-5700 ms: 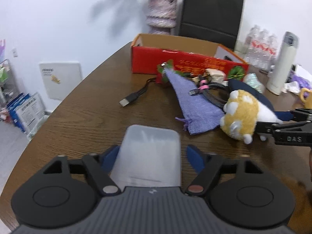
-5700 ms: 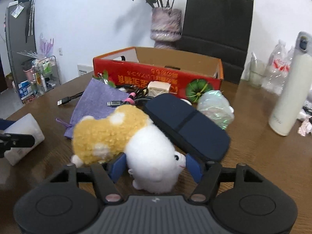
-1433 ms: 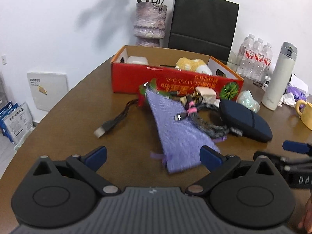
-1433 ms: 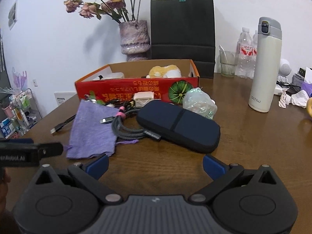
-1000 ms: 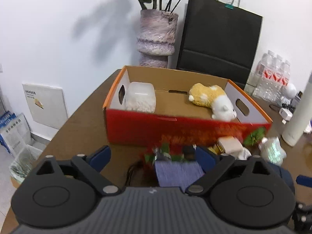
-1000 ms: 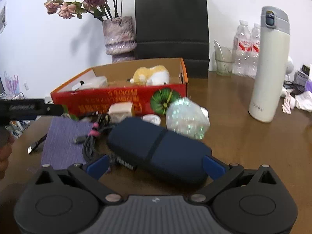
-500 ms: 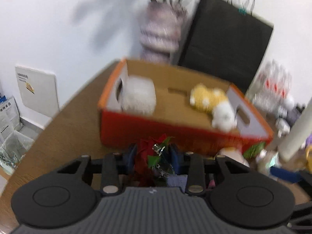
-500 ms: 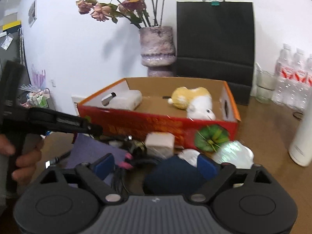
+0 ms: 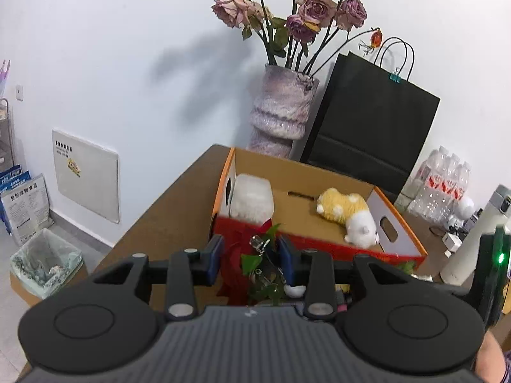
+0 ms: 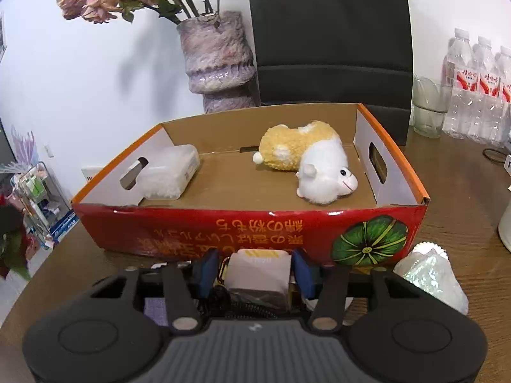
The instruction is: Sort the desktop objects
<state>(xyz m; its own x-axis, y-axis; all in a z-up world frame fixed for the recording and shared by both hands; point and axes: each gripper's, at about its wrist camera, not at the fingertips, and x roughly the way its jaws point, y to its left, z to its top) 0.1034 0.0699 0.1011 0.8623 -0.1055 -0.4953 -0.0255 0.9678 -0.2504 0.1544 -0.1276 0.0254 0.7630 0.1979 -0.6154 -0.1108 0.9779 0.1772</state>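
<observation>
My left gripper [image 9: 251,257] is shut on a red and green flower ornament [image 9: 255,255] with a metal clip, held up in front of the red cardboard box [image 9: 319,245]. My right gripper [image 10: 254,271] is shut on a white charger block [image 10: 259,271] just before the box's front wall [image 10: 249,233]. Inside the box lie a clear plastic container [image 10: 167,177] at the left and a yellow and white plush toy [image 10: 306,161] at the right; both also show in the left wrist view: the container [image 9: 252,196] and the plush [image 9: 346,214].
A crinkly clear packet [image 10: 431,279] lies right of the charger. A purple pouch [image 10: 155,311] and dark cables [image 10: 246,303] lie under my right gripper. A vase [image 10: 218,60], a black paper bag [image 10: 329,35], water bottles [image 10: 479,95] and a white flask [image 9: 472,239] stand behind and to the right.
My left gripper has closed on the flower ornament and lifted it toward the box. My right gripper has moved forward past the dark case and closed on the white charger block.
</observation>
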